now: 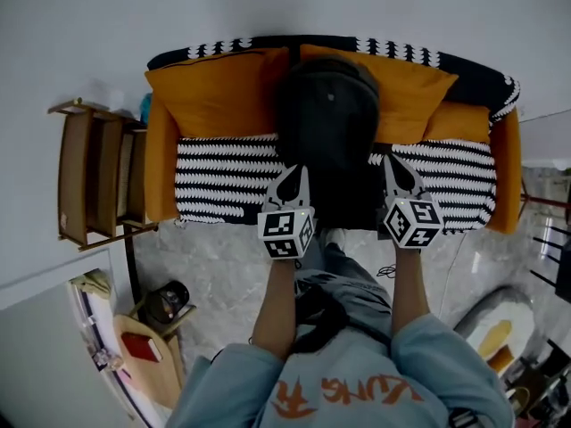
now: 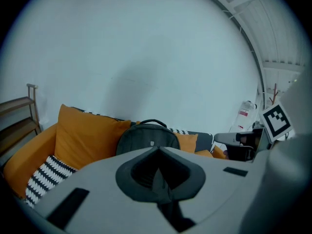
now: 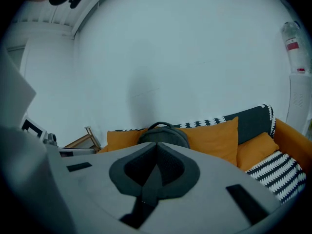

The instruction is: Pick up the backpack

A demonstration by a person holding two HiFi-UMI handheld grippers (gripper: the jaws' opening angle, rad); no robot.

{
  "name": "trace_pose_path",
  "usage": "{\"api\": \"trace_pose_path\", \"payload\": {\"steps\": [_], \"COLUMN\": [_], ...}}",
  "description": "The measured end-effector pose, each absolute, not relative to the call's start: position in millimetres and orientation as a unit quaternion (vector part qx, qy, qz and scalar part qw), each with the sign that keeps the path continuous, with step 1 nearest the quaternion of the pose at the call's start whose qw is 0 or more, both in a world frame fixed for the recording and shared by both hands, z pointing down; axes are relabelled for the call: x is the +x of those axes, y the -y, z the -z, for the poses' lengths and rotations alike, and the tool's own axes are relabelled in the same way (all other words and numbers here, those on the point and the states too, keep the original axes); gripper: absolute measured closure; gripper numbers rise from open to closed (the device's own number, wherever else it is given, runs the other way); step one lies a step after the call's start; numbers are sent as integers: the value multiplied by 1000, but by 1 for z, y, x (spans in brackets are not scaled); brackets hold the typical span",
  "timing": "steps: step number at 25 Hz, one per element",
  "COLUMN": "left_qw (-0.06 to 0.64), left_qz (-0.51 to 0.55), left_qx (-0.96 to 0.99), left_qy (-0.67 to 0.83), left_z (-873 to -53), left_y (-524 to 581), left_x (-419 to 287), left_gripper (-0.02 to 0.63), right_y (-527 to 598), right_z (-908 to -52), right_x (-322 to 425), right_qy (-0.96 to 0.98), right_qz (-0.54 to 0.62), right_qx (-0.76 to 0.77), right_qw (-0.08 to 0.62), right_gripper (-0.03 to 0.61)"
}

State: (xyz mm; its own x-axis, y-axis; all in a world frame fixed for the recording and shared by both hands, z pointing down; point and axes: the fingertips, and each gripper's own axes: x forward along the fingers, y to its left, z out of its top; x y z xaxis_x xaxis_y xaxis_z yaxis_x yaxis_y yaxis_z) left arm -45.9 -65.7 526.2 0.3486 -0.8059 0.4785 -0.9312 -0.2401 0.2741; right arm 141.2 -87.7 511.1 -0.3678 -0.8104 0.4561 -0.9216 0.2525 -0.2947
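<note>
A dark grey backpack point(image 1: 328, 127) stands upright on the sofa seat, leaning on the orange cushions, its top handle up. It shows as the backpack point(image 2: 146, 137) past the left jaws and as the backpack point(image 3: 163, 133) past the right jaws. My left gripper point(image 1: 290, 178) is shut and empty at the sofa's front edge, by the pack's lower left side. My right gripper point(image 1: 400, 173) is shut and empty by its lower right side. Neither visibly touches the pack. In the gripper views the left gripper point(image 2: 157, 172) and right gripper point(image 3: 155, 172) have their jaws together.
The sofa point(image 1: 223, 181) has a black-and-white zigzag seat cover, orange arms and orange cushions point(image 1: 214, 92). A wooden shelf rack point(image 1: 94, 175) stands left of it. A small round table point(image 1: 152, 364) with items sits at lower left. Marble floor lies in front.
</note>
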Motion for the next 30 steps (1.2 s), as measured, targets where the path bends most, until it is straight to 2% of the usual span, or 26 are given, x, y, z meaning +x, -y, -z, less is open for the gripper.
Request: {"api": "trace_pose_path", "payload": {"steps": [21,30], "left_qw": [337,331], "left_qz": [-192,-209], "left_qx": [744,733], "left_qy": [544,557], "left_z": [-645,-680], "left_y": [110,152], "left_x": [-88,-116], "left_gripper": [594,594], "right_y": [117,143], "right_z": [-623,-663], "right_x": [121,118], "right_qy": [739,716], "right_qz": [-335,-355], "right_qx": [557,573], "right_qw": [177,182], "right_gripper": [580,580]}}
